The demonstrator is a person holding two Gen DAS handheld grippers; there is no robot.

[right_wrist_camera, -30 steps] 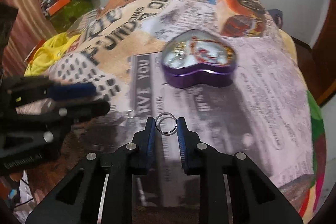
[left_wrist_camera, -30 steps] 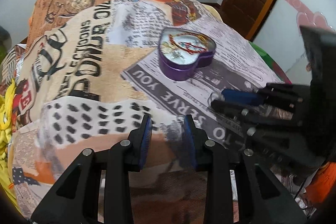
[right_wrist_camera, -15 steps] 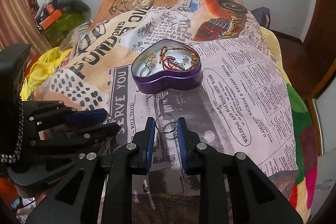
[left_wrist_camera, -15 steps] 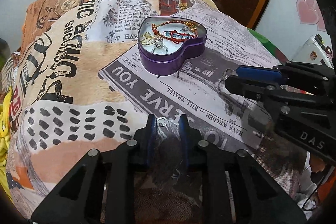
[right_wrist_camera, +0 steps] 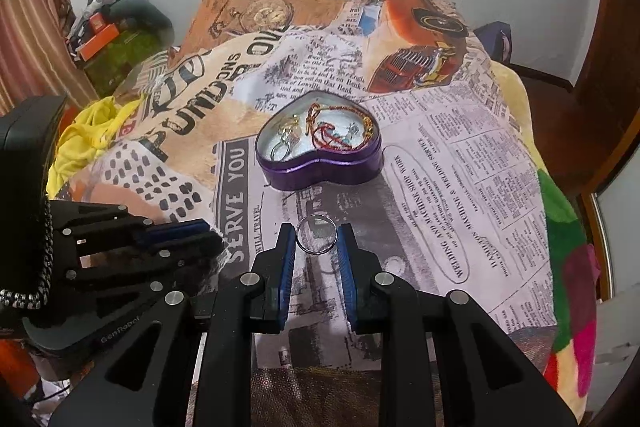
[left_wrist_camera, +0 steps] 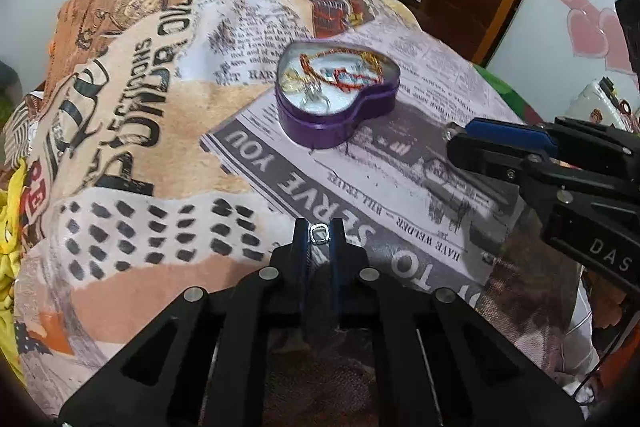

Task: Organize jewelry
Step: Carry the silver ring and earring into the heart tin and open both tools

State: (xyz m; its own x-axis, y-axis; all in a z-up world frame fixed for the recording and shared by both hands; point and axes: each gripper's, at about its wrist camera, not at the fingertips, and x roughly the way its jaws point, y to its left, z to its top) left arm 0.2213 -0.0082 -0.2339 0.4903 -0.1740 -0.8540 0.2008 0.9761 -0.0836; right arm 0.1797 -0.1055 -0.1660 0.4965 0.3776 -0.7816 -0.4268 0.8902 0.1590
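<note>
Jewelry tin (right_wrist_camera: 318, 147), purple heart, sits open on newsprint-pattern blanket (right_wrist_camera: 460, 187), chains inside, nothing blocking it. Left tool (left_wrist_camera: 319, 233) clenched on small ring (left_wrist_camera: 319, 233); right tool (right_wrist_camera: 316, 237) grips larger ring (right_wrist_camera: 316, 235), both near tin.

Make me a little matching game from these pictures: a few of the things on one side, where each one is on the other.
Things:
1. small silver ring
2. large thin ring
3. red cord bracelet
4. purple heart-shaped tin

Places:
A. lying inside the tin
B. pinched in the left tool
C. resting on the newspaper-print blanket
D. held between the right tool's pads

Pairs: 1-B, 2-D, 3-A, 4-C
</note>
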